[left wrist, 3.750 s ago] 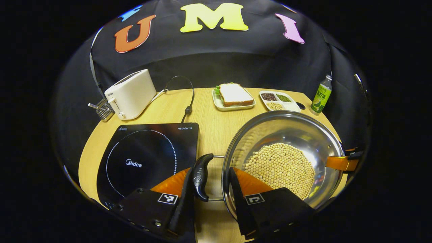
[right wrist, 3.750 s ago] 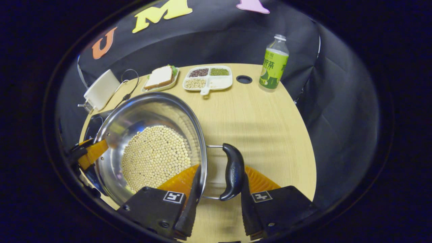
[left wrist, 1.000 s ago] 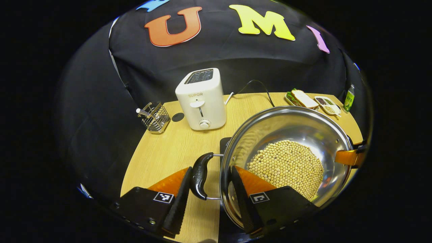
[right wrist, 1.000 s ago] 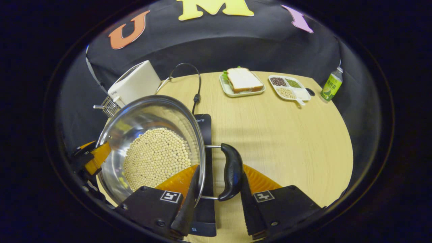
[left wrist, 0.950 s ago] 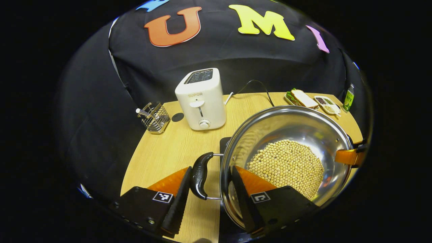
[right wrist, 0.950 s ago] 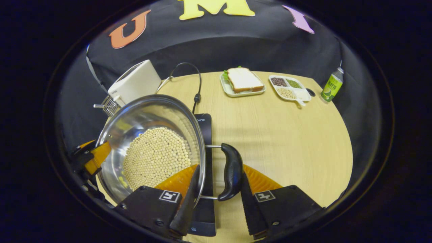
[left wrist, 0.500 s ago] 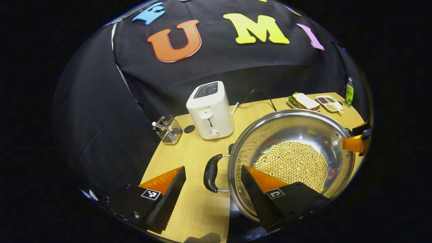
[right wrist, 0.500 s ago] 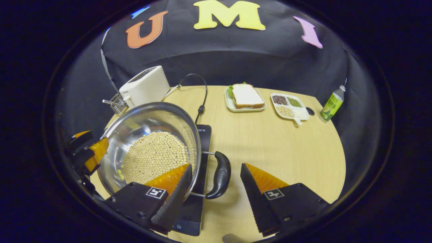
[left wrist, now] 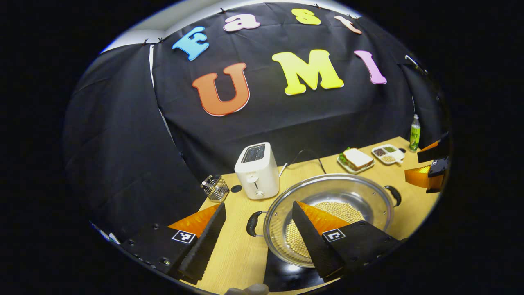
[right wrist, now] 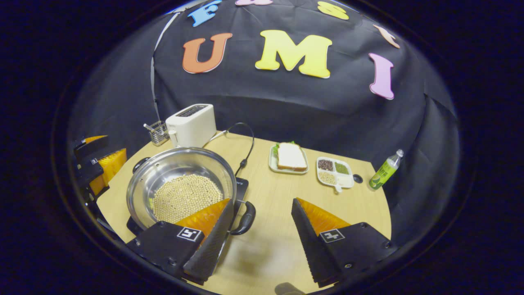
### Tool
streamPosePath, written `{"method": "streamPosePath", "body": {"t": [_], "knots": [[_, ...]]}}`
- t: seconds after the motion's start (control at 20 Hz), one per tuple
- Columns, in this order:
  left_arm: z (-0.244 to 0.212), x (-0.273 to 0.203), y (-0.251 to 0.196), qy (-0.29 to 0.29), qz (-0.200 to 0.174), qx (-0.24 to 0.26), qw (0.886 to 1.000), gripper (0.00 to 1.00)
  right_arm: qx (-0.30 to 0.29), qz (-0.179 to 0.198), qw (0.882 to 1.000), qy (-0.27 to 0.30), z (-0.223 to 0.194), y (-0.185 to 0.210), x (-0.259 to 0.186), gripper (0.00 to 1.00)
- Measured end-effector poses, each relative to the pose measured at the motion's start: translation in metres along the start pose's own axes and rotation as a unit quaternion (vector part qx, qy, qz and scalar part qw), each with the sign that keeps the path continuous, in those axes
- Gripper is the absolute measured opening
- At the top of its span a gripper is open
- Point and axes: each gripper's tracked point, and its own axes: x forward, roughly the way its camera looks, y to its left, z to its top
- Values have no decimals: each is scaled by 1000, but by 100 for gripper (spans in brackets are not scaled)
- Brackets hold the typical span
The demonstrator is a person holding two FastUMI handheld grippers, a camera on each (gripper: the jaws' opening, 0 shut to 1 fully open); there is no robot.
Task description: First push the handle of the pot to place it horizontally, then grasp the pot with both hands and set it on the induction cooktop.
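Steel and full of pale beans, the pot (right wrist: 180, 184) sits on the induction cooktop (right wrist: 240, 184), whose dark glass shows at the pot's right edge in the right gripper view and under its near rim in the left gripper view. Both side handles lie level, free of any grip. The left gripper (left wrist: 258, 229) hangs above the worktop (right wrist: 311, 196) with its jaws wide apart, the left handle (left wrist: 251, 223) below and between them but untouched. The right gripper (right wrist: 262, 233) likewise has its jaws spread — the right handle (right wrist: 245, 219) lies just beside its inner finger.

Placement looks done, so the risks are small ones. A low retreat could clip a handle and slide the pot off-centre on the smooth glass, or jolt beans (right wrist: 186, 196) over the rim. The toaster (right wrist: 191, 125) and its cord (right wrist: 245, 151) lie close behind — a wide swing might snag them.
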Motion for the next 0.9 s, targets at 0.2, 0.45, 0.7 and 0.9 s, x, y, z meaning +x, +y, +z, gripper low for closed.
{"method": "streamPosePath", "body": {"t": [0.2,0.45,0.7,0.9], "knots": [[47,-50,-16,-45,-1,-40,998,96,-2,-4,998,-57,31,-31,-57,90],[105,-110,-48,-102,-12,-47,994,96,6,-27,992,-119,60,-80,-134,100],[148,-155,-85,-145,-35,-49,988,96,30,-40,984,-170,84,-136,-197,100],[169,-179,-113,-167,-52,-66,982,96,44,-64,975,-208,100,-178,-240,100]]}}
